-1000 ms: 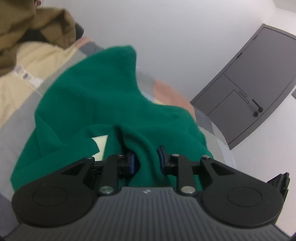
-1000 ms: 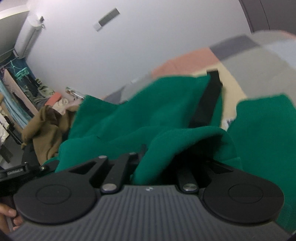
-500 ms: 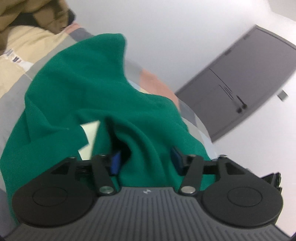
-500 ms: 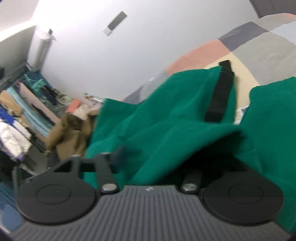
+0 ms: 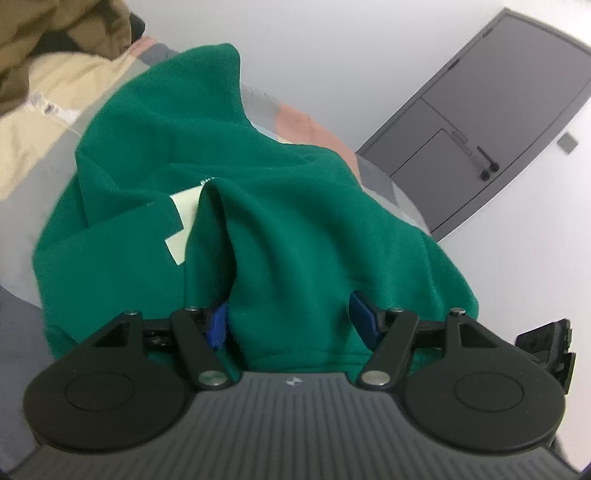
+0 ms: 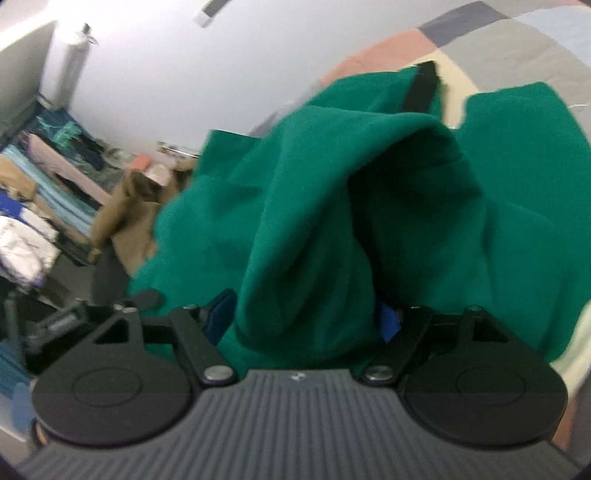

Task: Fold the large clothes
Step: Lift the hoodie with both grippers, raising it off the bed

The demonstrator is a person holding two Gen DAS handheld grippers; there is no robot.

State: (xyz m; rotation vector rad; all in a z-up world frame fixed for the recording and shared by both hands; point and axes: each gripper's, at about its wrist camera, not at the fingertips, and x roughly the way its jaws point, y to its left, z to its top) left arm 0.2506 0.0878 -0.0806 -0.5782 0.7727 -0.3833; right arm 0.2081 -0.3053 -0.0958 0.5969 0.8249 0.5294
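Left wrist view: our left gripper (image 5: 290, 319) is opening, its jaws parting off the soft, floppy green fleece garment (image 5: 207, 177). Our right gripper (image 6: 306, 314) is opening too, though blur probably hides slack cloth between the pads; we'd regrip thick hems.

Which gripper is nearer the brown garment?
Left, probably. The brown garment lies up-left of the left gripper; the right gripper sees it farther left, beyond the left one. Both jaws are opening around the green garment.

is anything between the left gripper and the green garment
Nothing visible does. The green garment bunches right between the fingers of the left gripper, whose jaws are opening, so no other thing separates them.
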